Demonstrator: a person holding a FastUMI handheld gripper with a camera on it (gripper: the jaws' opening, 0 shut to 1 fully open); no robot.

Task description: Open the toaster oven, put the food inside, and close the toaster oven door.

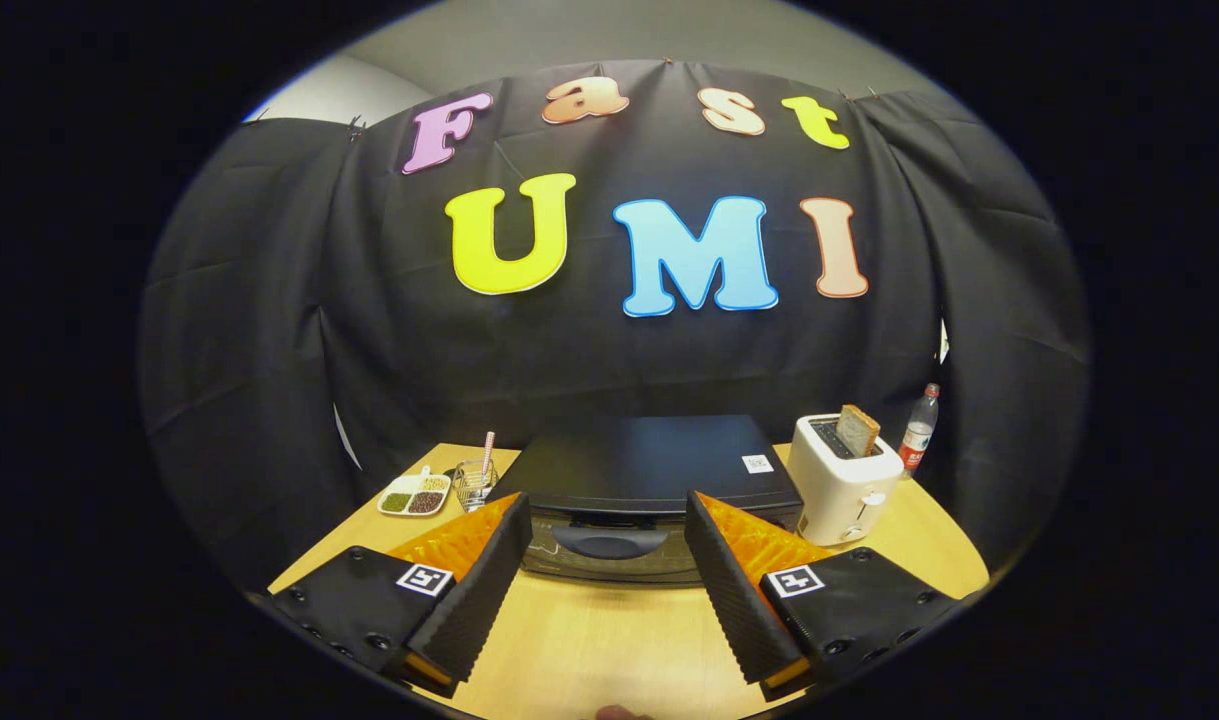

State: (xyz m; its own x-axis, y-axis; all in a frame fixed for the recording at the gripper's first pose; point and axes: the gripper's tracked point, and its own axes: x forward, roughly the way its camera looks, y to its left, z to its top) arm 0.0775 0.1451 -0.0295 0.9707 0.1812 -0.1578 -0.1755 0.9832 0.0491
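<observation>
A black toaster oven (pixel 641 468) stands on the wooden table (pixel 589 640) straight ahead of my fingers, seen from above and in front. Its door is shut, and the curved handle (pixel 609 542) shows in the gap between my fingertips. My gripper (pixel 605 515) is open, held above the table a little in front of the door, with nothing between its fingers. I cannot tell which item here is the food to go inside.
A white pop-up toaster (pixel 841 478) with a slice of bread (pixel 856 430) in its slot stands right of the oven. A water bottle (pixel 919 428) is behind it. Left of the oven are a small divided dish (pixel 415 494) and a glass with a straw (pixel 475 484).
</observation>
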